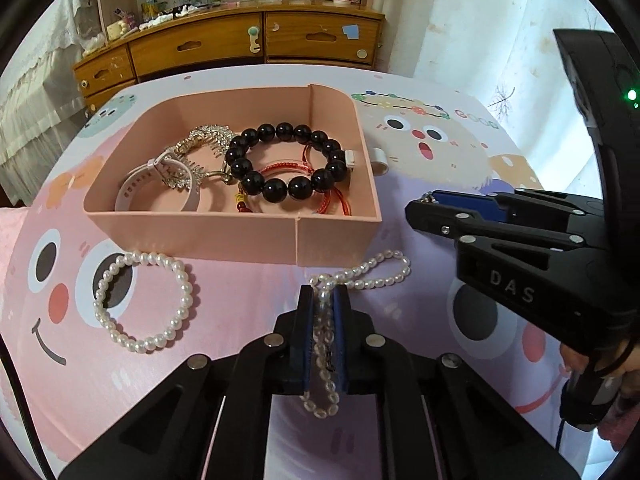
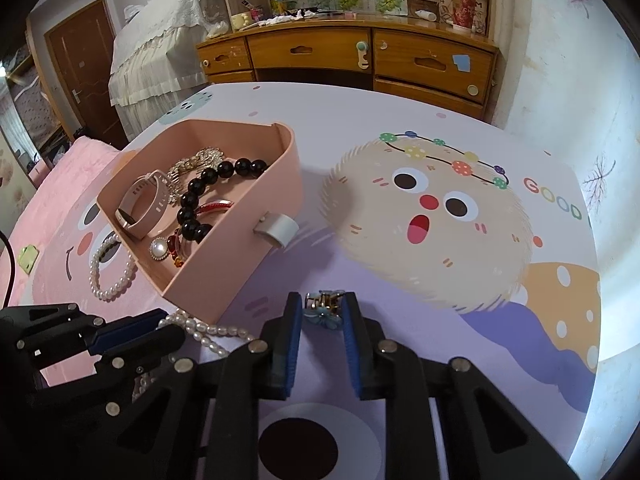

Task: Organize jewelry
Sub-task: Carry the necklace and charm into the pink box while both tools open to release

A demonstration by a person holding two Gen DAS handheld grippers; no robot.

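Note:
A pink jewelry box (image 1: pixel 224 236) (image 2: pixel 248 256) holds a black bead bracelet (image 1: pixel 286 162) (image 2: pixel 200 192), a pale watch band (image 1: pixel 156 190) (image 2: pixel 144 204), a sparkly piece and red bangles. My left gripper (image 1: pixel 324 300) is shut on a pearl necklace (image 1: pixel 360 274) (image 2: pixel 212 332) that trails on the mat just in front of the box. A second pearl bracelet (image 1: pixel 144 300) (image 2: pixel 112 272) lies on the mat to the left. My right gripper (image 2: pixel 323 308) (image 1: pixel 424 204) is shut on a small gold and blue flower clip (image 2: pixel 325 307), right of the box.
A cartoon-print mat (image 2: pixel 440 216) covers the table. A wooden drawer unit (image 1: pixel 248 42) (image 2: pixel 360 56) stands behind it, a bed with a white cover (image 2: pixel 160 52) at the left. The box has a white pull tab (image 2: pixel 276 230) on its right side.

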